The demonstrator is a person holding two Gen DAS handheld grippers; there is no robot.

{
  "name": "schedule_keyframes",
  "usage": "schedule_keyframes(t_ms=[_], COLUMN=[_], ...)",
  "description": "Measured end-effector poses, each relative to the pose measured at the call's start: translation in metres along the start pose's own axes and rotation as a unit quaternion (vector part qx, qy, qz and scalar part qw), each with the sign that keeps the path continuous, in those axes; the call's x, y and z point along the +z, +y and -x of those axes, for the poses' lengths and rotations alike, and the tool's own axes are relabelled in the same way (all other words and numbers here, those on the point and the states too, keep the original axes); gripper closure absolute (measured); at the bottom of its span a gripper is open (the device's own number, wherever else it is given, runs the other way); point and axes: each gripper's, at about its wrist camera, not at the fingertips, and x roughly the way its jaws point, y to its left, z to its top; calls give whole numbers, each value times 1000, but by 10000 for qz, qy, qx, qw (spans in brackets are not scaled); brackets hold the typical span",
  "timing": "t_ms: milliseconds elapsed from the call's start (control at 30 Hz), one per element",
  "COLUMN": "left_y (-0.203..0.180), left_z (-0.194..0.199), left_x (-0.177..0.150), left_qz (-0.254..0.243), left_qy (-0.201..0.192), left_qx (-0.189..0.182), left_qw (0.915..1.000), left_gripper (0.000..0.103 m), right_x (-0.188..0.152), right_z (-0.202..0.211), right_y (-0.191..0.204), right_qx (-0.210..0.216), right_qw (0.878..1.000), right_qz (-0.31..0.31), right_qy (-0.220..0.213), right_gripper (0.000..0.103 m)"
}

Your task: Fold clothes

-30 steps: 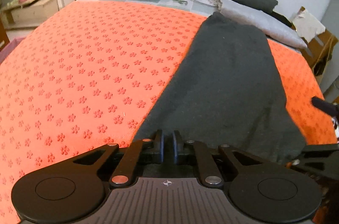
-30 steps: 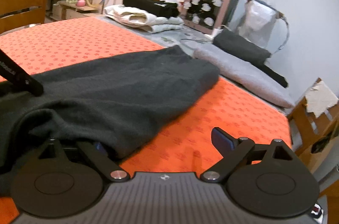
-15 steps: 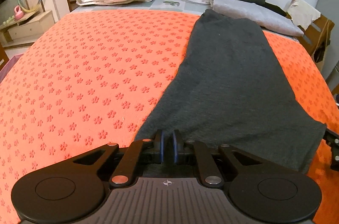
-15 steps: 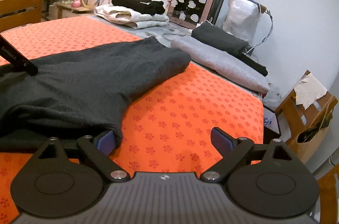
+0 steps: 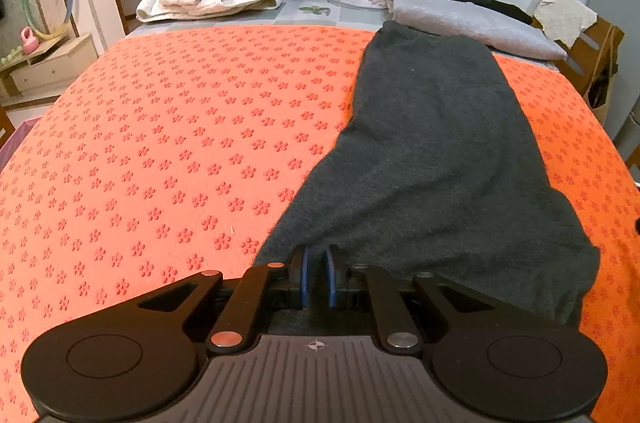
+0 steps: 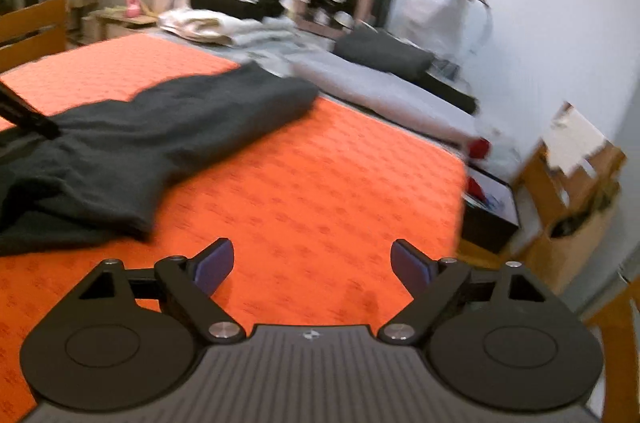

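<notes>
Writing was legible nowhere; only a small compass-like mark sat on each gripper's ribbed grey body. Dark grey knit trousers (image 5: pixel 436 151) lay lengthwise on the right half of the orange flower-embossed mat (image 5: pixel 168 151), their near left corner pinched between the blue pads of the left gripper (image 5: pixel 317 277). Spread wide over bare mat, the right gripper (image 6: pixel 311 265) held nothing, the trousers near-left of it.

Matt dark grey knit garment (image 5: pixel 436 159) on an orange, textured cloth cover (image 5: pixel 168 143) with a flower print
</notes>
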Motion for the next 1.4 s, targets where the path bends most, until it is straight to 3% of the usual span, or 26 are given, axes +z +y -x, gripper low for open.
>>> schedule_keyframes(t_ms=[267,600,1000,1067,1133,1200,1400], left_y=[-12,-45,-58,-57,-57,-57,-40], left_z=[29,109,129,131,132,133,162], left_x=[-9,-73,-131,-137,-144,-150,-144], left_qz=[-171,-619,-704,-725,-746,-767,-408], left_qy=[-126,-265,-222,-236,-251,-266,-636], left_qx=[-72,-327,-254,-219,-183,-147,-86], left_qw=[9997,9972,9969,9968,9967,9966,9971], left_gripper=[80,73,73,77,91,98,99], right_x=[-5,1,5,5,5,4,5], right_z=[15,35,49,49,50,50,52], right_y=[-14,5,27,30,33,37,45], right_qx=[-23,516,816,857,898,947,1067], right_qw=[9999,9983,9936,9926,9918,9910,9888], right_qz=[118,253,731,805,847,889,988], right_qy=[84,122,288,302,316,329,323], right_gripper=[13,13,13,13,13,13,13])
